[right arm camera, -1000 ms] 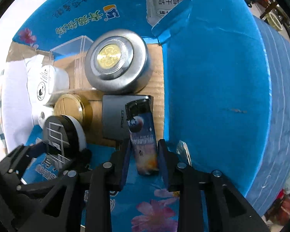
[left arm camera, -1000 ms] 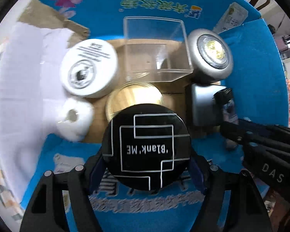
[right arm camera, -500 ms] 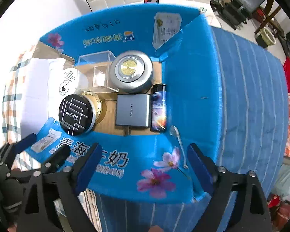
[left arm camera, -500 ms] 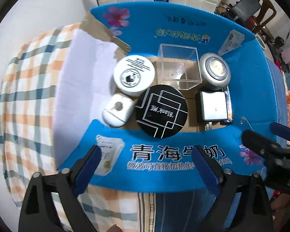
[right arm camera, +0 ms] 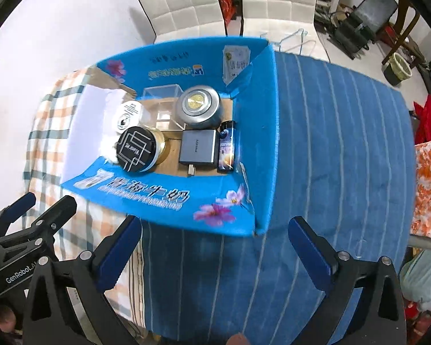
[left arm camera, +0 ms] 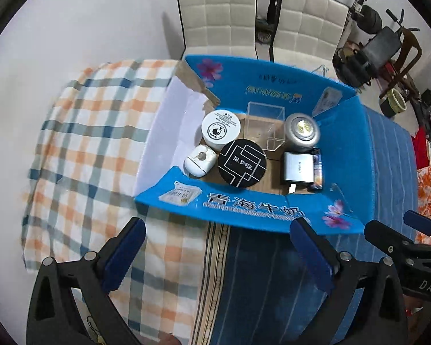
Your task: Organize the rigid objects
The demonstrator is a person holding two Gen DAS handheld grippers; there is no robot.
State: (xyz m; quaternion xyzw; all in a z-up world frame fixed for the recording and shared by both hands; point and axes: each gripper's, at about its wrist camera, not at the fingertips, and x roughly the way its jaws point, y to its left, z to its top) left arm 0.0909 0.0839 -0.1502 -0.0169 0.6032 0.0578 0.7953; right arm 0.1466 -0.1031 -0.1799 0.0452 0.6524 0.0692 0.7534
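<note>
Packing looks finished: both tools, the left tool (left arm camera: 215, 253) and the right tool (right arm camera: 215, 247), hang released and empty above the near wall of the blue carton (right arm camera: 146, 195). Ahead of them, inside it, sit the black "Blank ME" tin (left arm camera: 242, 163), grey charger (right arm camera: 198, 147), lighter (right arm camera: 227, 151), silver puck light (left arm camera: 302, 132), white jar (left arm camera: 221, 128) and what may be a small white case (left arm camera: 200, 161). Next, probably, closing flaps or fetching strays.

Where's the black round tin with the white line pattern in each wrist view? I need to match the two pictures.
Left wrist: black round tin, box centre, near the front wall.
Right wrist: black round tin, box's left part, tilted.
Shared landmark: silver round tin at the box's back.
</note>
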